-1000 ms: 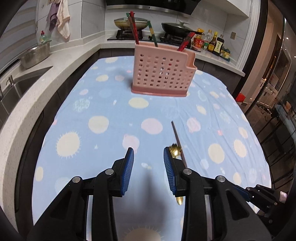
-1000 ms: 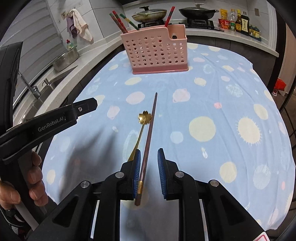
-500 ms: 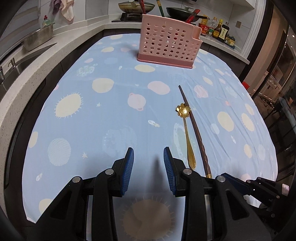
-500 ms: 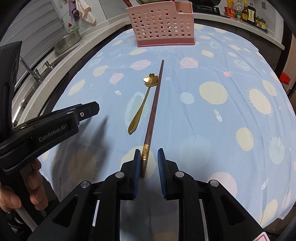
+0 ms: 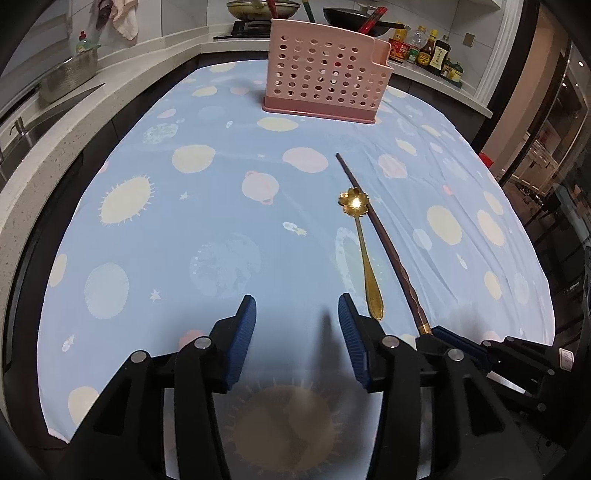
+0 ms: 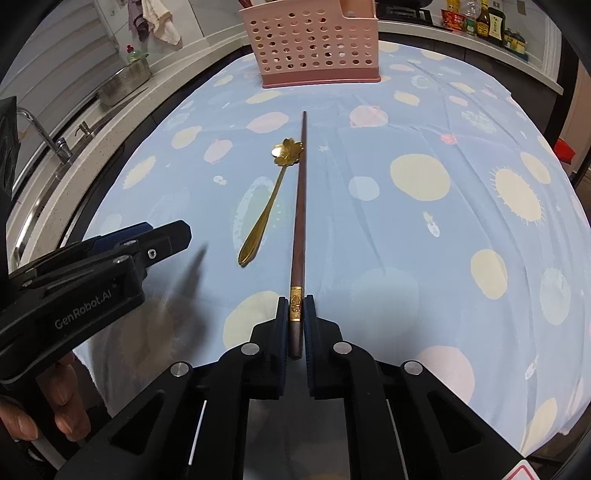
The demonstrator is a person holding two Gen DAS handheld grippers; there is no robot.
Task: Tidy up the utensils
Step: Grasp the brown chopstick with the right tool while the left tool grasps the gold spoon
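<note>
A dark brown chopstick [image 6: 300,206] with a gold band lies on the blue patterned tablecloth [image 6: 424,240], pointing at the pink perforated utensil holder [image 6: 310,40]. My right gripper [image 6: 295,314] is shut on the chopstick's banded near end. A gold spoon with a flower-shaped bowl [image 6: 269,195] lies just left of the chopstick. In the left wrist view the chopstick [image 5: 384,240], the spoon [image 5: 364,251] and the holder [image 5: 325,74] show too. My left gripper [image 5: 297,321] is open and empty, left of the spoon's handle tip. The holder has several chopsticks in it.
A sink and steel bowl [image 5: 70,74] are on the counter at left. A stove with pans [image 5: 354,18] and sauce bottles [image 5: 428,48] stand behind the holder. The table's front edge lies under both grippers. The left gripper [image 6: 110,266] appears in the right wrist view.
Both grippers have drawn back toward the table's near edge. The right gripper's fingers have closed on the chopstick's banded end. The left gripper stays open.
</note>
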